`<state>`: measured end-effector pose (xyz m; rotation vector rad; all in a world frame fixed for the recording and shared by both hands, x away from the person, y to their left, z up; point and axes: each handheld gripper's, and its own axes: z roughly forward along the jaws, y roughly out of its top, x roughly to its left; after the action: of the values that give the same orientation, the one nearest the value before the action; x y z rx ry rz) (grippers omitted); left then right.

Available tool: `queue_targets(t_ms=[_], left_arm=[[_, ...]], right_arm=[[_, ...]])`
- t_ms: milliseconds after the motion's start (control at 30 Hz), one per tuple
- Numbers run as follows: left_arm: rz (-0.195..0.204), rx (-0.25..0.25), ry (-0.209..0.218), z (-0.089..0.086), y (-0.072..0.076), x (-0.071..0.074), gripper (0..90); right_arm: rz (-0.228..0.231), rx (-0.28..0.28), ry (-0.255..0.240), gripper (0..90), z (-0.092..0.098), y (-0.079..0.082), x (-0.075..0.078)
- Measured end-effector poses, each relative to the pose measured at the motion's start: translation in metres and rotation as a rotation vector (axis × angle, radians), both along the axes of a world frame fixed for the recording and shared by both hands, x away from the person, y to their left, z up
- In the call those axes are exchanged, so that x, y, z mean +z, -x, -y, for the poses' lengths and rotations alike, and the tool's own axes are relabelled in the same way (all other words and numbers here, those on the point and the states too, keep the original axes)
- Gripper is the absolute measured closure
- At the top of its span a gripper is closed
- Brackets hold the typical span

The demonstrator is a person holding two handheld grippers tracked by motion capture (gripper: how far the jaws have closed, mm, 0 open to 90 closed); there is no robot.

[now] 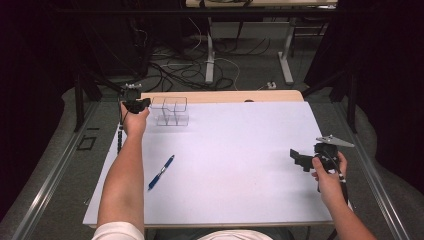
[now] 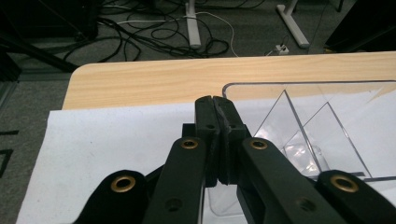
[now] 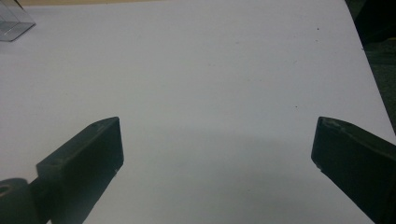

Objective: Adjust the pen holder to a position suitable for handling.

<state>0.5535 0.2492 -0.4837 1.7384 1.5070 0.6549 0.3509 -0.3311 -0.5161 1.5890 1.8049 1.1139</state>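
Observation:
A clear plastic organiser point(image 1: 172, 111) with dividers stands at the far left of the white sheet point(image 1: 240, 150). My left gripper point(image 1: 143, 104) is right at its left side. In the left gripper view the jaws of the left gripper point(image 2: 215, 100) are pressed together, over the left wall of the organiser point(image 2: 303, 135); I cannot tell whether they touch it. A blue pen point(image 1: 161, 172) lies on the sheet, near the left forearm. My right gripper point(image 1: 298, 159) hovers at the right edge, open; in its own view the right gripper point(image 3: 217, 149) has bare sheet between its jaws.
The wooden tabletop point(image 1: 225, 96) shows as a strip beyond the sheet. Cables point(image 1: 185, 70) and desk legs point(image 1: 210, 55) lie on the floor behind the table. A corner of the organiser point(image 3: 11, 21) shows far off in the right gripper view.

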Motion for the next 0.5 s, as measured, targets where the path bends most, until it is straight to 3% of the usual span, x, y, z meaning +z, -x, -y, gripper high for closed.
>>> queue_targets(t_ms=[333, 500], left_arm=[[-0.022, -0.026, -0.003, -0.0003, -0.0038, -0.0056, 90.0], [-0.022, -0.052, 0.016, 0.0014, -0.0043, -0.0071, 90.0]], right_arm=[[-0.004, 0.005, -0.013, 2.0, -0.0002, 0.0, -0.0001], [-0.006, 0.011, -0.014, 2.0, -0.0009, 0.0001, -0.0002]])
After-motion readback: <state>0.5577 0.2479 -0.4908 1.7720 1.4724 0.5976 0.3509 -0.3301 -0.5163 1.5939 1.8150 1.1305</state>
